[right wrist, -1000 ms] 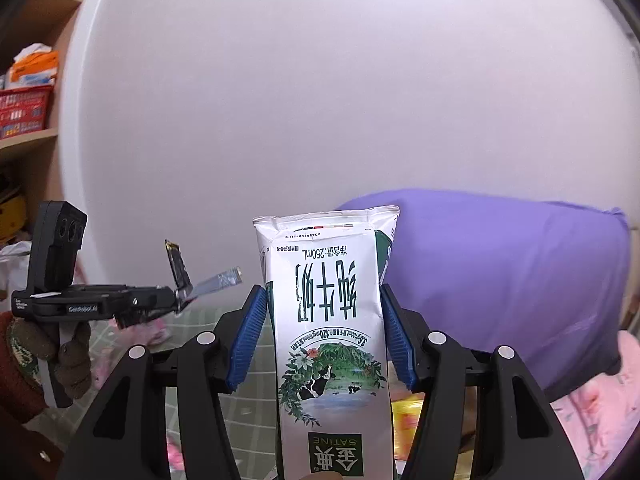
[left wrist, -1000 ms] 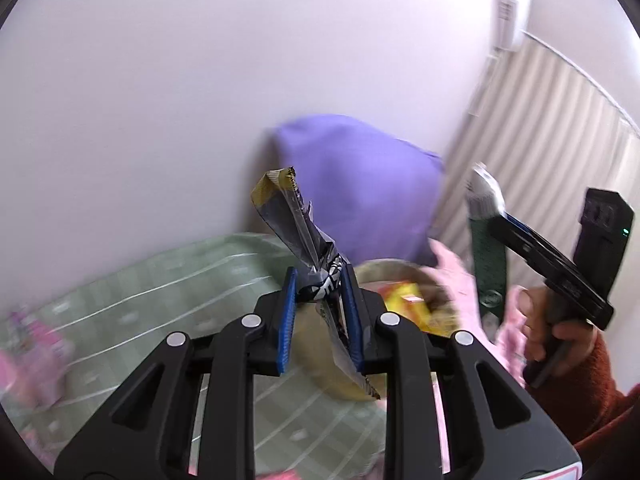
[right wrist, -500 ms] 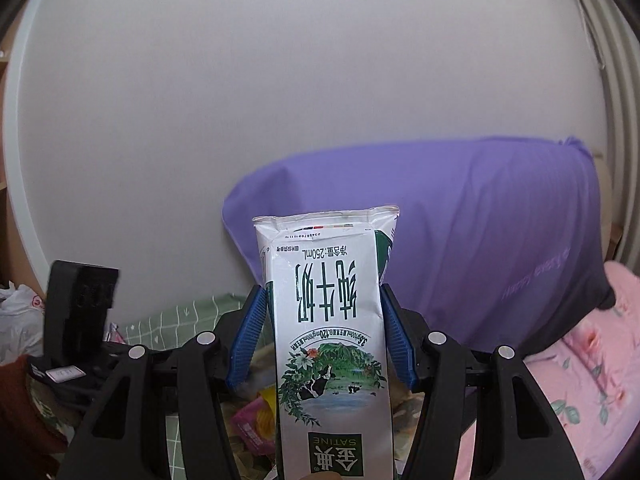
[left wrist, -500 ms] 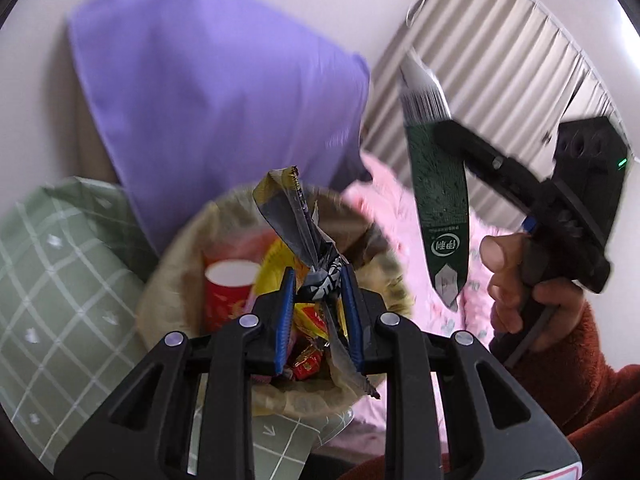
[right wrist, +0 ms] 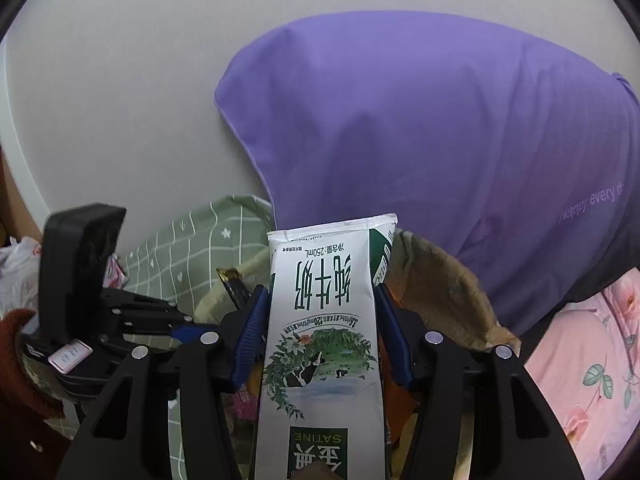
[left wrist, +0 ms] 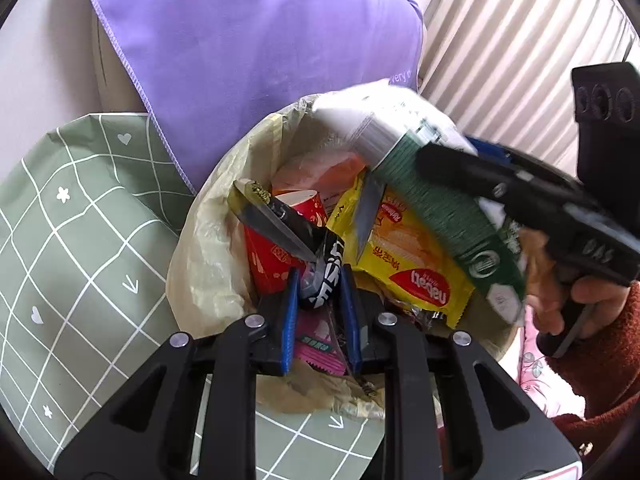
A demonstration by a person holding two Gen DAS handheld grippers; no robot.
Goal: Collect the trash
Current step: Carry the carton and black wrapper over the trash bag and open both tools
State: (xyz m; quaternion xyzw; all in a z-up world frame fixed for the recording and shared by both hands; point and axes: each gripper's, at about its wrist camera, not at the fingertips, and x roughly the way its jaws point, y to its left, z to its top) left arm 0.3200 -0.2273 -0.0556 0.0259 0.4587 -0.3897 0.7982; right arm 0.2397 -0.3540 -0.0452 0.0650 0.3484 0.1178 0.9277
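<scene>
My left gripper (left wrist: 320, 280) is shut on a crumpled black and silver wrapper (left wrist: 288, 232) and holds it over the open trash bin (left wrist: 200, 248), which is lined with a yellowish bag. The bin holds a red paper cup (left wrist: 268, 264), a yellow wafer packet (left wrist: 404, 264) and a pink wrapper (left wrist: 318, 338). My right gripper (right wrist: 322, 312) is shut on a white and green milk carton (right wrist: 324, 328), held over the bin's right side (right wrist: 440, 292). The carton also shows in the left wrist view (left wrist: 432, 204).
A purple pillow (left wrist: 248, 48) leans on the wall behind the bin. A green checked cloth (left wrist: 72, 248) lies left of it, pink floral bedding (right wrist: 580, 368) to the right. Striped curtains (left wrist: 520, 48) hang at the far right.
Both grippers have tilted down and moved in over the bin. The milk carton has swung from upright beside the bin to lying across its right side. Both grips are unchanged.
</scene>
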